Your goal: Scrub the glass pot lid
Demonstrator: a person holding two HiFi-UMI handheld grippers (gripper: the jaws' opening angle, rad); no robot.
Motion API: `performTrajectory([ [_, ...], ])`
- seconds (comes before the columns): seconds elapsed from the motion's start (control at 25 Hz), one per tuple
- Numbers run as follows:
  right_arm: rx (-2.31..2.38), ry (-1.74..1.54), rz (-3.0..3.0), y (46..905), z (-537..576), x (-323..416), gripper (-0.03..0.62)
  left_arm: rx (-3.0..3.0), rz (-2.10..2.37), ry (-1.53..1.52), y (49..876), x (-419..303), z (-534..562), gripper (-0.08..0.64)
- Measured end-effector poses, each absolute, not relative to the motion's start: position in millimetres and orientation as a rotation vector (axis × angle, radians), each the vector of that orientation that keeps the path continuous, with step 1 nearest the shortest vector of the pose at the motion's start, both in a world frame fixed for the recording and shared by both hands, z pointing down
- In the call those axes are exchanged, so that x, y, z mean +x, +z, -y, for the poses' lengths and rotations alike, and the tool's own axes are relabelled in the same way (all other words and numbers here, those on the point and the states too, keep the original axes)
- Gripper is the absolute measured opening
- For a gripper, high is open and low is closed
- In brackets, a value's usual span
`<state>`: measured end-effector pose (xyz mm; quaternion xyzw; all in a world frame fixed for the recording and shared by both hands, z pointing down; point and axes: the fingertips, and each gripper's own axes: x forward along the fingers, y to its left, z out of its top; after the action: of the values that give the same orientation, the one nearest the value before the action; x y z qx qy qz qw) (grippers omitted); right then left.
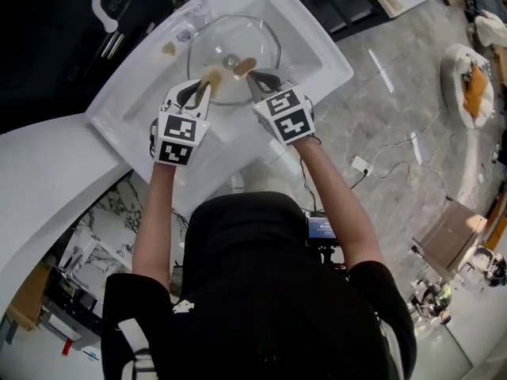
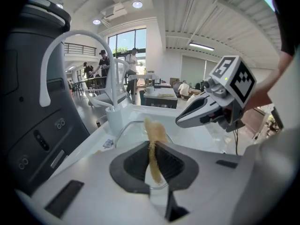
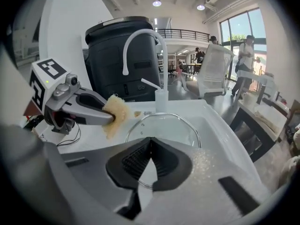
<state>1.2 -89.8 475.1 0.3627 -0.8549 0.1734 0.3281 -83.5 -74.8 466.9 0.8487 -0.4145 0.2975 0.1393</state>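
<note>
In the sink, the glass pot lid is lying flat. Your left gripper is pinching the scrub pad, your right gripper sitting shut, empty. You are risking the unheld lid skidding.

A round glass pot lid lies in a white rectangular sink, before a curved white faucet. Over its near edge the left gripper, clamping a tan sponge, sits just left of the right gripper.

No words, brands, numbers or signs can be read on anything in these views
</note>
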Motion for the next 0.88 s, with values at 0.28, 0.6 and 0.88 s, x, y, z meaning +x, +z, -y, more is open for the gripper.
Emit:
performTrajectory([
  [0.28,1.070,0.422,2.307,417.2,66.9,-6.2,-0.003,2.530,1.242,0.725,413.9,-93.9,53.6,0.023],
  [0.6,1.180,0.294,2.414,342.4,32.4,-22.0,-0.003,2.622,1.282,0.505,335.4,-99.9,18.3,0.023],
  [0.88,1.261,0.173,2.480,287.6,-4.1,-35.5,-0.003,2.700,1.356,0.459,294.5,-115.7,-16.3,0.023],
])
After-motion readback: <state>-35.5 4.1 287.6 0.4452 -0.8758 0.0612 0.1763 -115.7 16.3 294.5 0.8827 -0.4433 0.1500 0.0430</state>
